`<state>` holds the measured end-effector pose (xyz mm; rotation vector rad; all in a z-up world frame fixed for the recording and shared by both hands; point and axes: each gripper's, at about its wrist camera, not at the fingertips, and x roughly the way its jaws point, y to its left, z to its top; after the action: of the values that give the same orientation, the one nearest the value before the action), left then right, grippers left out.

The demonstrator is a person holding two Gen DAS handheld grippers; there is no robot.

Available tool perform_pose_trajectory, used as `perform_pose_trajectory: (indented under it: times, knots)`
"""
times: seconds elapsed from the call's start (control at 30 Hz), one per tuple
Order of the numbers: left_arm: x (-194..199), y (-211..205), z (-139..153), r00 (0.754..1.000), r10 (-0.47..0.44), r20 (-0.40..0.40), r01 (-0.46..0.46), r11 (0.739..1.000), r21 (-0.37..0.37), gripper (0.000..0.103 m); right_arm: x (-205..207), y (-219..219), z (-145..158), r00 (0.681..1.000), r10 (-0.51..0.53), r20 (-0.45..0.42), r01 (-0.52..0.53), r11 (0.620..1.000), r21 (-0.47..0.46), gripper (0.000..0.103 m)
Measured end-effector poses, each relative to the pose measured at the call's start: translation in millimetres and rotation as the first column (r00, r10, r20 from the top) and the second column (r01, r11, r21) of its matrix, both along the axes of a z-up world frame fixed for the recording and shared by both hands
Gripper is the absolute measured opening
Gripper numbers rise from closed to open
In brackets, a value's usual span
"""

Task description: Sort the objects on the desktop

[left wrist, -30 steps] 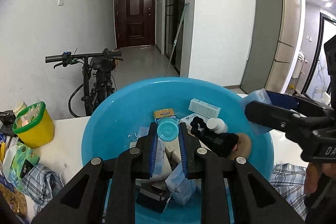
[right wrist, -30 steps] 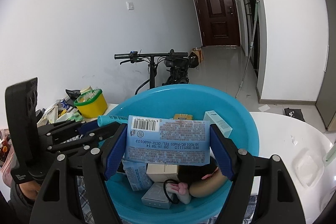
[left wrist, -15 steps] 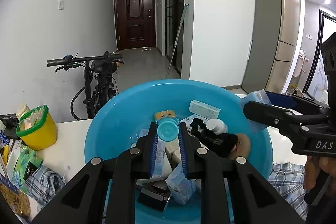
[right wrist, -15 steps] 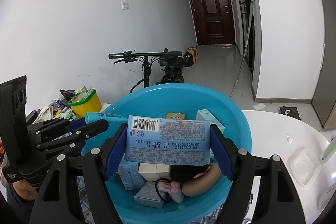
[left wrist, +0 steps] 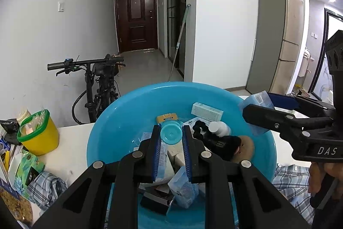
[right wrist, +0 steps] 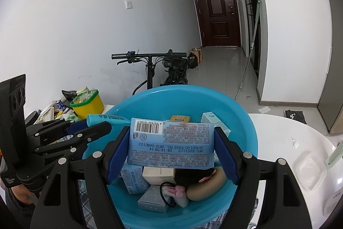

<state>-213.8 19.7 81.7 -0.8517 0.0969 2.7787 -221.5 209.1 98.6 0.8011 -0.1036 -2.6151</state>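
Observation:
A blue plastic basin (left wrist: pixel 120 121) (right wrist: pixel 242 119) holds several small boxes, a white bottle (left wrist: pixel 219 128), a black item and a brown round item. My left gripper (left wrist: pixel 171 134) is shut on a teal tube (left wrist: pixel 171 134), held above the basin; the tube also shows in the right wrist view (right wrist: pixel 107 118). My right gripper (right wrist: pixel 171 143) is shut on a light blue wipes pack (right wrist: pixel 171 143), held flat above the basin. That pack shows at the right in the left wrist view (left wrist: pixel 257 100).
A yellow tub with a green rim (left wrist: pixel 38 134) (right wrist: pixel 88 103) stands on the white table (right wrist: pixel 278 132) to the left, with snack packets and a plaid cloth (left wrist: pixel 47 186). A clear lidded container (right wrist: pixel 308 171) lies at right. A bicycle (left wrist: pixel 96 83) stands behind.
Both grippers have risen slightly and drawn back a little over the basin, each keeping its hold. The basin's contents have not moved.

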Motion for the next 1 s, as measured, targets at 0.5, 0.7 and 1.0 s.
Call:
perform_pose_trajectory:
  times: [0.5,0.7,1.0]
  knots:
    - [0.1,1.7,-0.8,1.0,-0.005,0.001,0.005,1.0,-0.002,0.021,-0.4,-1.7,-1.0,1.0,-0.001,0.003,0.001,1.0,0.005,0.074]
    - [-0.2,2.8,-1.5,1.0,0.001,0.003,-0.001,1.0,-0.01,0.021,-0.4,-2.2,-1.6,1.0,-0.002,0.004,0.002,1.0,0.005,0.074]
    - [0.3,2.9,-0.7,1.0,-0.004,0.003,0.004,1.0,-0.008,0.021,0.3,-1.6,-2.5,1.0,-0.003,0.005,0.003,1.0,0.006,0.074]
